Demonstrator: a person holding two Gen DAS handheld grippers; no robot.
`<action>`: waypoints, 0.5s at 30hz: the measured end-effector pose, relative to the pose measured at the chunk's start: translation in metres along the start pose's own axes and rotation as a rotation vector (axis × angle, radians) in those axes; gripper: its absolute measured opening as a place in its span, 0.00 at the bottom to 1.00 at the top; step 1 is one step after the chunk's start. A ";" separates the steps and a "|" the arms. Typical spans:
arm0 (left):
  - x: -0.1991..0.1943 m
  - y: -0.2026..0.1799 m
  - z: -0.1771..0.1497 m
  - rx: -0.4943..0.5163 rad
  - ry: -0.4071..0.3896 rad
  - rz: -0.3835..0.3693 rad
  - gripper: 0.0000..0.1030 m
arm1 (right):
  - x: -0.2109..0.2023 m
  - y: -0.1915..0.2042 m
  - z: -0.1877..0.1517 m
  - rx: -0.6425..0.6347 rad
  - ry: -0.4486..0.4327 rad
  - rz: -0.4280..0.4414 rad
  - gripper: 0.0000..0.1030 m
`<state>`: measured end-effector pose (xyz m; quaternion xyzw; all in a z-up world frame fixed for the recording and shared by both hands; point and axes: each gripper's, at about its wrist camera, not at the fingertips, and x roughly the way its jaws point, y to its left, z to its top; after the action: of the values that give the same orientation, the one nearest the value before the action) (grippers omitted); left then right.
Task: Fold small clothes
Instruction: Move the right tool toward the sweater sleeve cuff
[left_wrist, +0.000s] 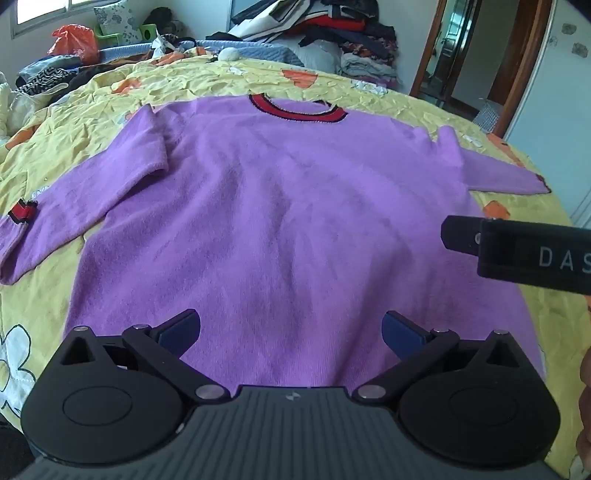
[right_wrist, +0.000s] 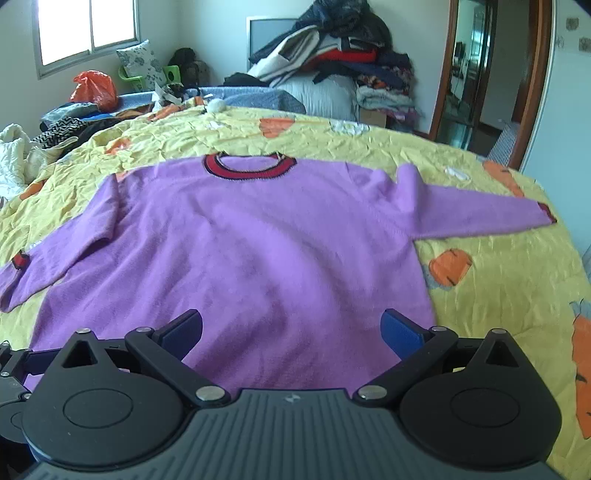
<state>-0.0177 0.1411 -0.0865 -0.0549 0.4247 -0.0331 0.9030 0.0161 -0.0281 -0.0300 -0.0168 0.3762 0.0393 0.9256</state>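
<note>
Lying flat on the quilt is the sweater, spread face up with the collar at 12 o'clock and the hem at 6, nearest both cameras. So nothing's been folded yet, by the look of it.

The left gripper is seen wide open, about as far as the jaws go. Nothing is held between the blue pads. It's poised over the hem; whether the pads actually touch the knit can't be told from this angle.

Same story for the right gripper: jaws spread wide, nothing gripped, purple fabric filling the gap, contact can't be made out. In the left wrist view its black body is also seen poking in at 3 o'clock, over the sweater's right edge.

Sleeves:
- The left sleeve is bent, running out toward 9 o'clock, with its cuff doubled over near the frame edge.
- The right sleeve is laid out straight toward 2 o'clock, a dark red cuff just visible at its tip.

The sweater is centred on the yellow quilt, which is wrinkled and printed with orange and white shapes. A big clothes pile is stacked at 12 o'clock behind the bed, an orange bag is parked at 10 o'clock under the window, and a doorway is seen at 2 o'clock.
</note>
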 end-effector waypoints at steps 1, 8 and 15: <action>0.002 -0.001 0.001 0.000 0.003 0.005 1.00 | 0.003 -0.002 0.000 0.005 0.009 0.006 1.00; 0.018 -0.006 0.002 0.002 0.027 0.018 1.00 | 0.022 -0.010 -0.004 0.035 0.058 0.015 1.00; 0.028 -0.009 0.003 0.009 0.037 0.051 1.00 | 0.035 -0.013 -0.008 0.037 0.095 0.015 1.00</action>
<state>0.0023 0.1298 -0.1048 -0.0395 0.4427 -0.0128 0.8957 0.0368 -0.0393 -0.0601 0.0011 0.4207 0.0383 0.9064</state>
